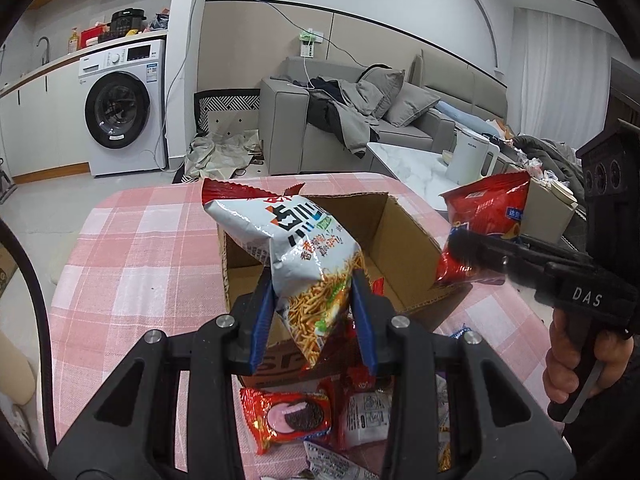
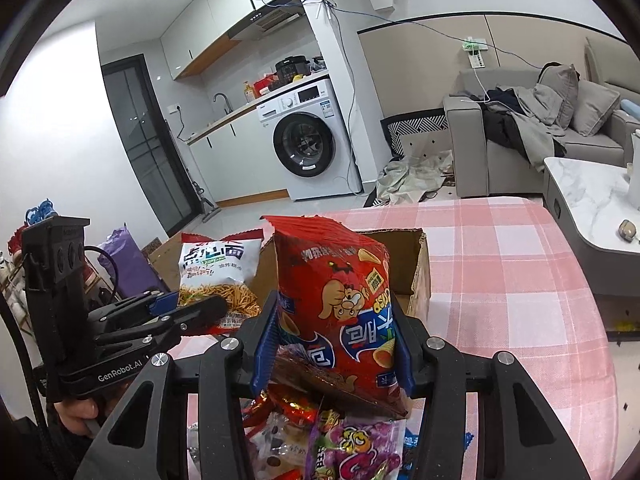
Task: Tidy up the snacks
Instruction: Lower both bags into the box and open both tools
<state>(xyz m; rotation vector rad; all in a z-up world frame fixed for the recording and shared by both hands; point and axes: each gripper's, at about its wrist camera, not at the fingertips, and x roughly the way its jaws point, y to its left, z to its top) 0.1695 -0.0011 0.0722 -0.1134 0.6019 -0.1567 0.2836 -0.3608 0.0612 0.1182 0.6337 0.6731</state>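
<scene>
1. Left wrist view: cardboard box (image 1: 404, 240) on the pink-checked table (image 1: 132, 248), one red packet (image 1: 376, 285) visible inside.
2. Left gripper (image 1: 314, 312) jaws clamp the noodle-snack bag (image 1: 296, 248) above the box.
3. Right gripper (image 2: 334, 344) jaws clamp the red chip bag (image 2: 340, 300) above the box's near edge.

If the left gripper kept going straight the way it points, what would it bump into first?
Probably the open cardboard box: the left gripper, shut on the white noodle-snack bag, aims down into it. Depth is hard to judge.

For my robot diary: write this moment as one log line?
left gripper: shut on white crinkly noodle-snack bag | right gripper: shut on red crinkly chip bag | open brown cardboard box: below
</scene>
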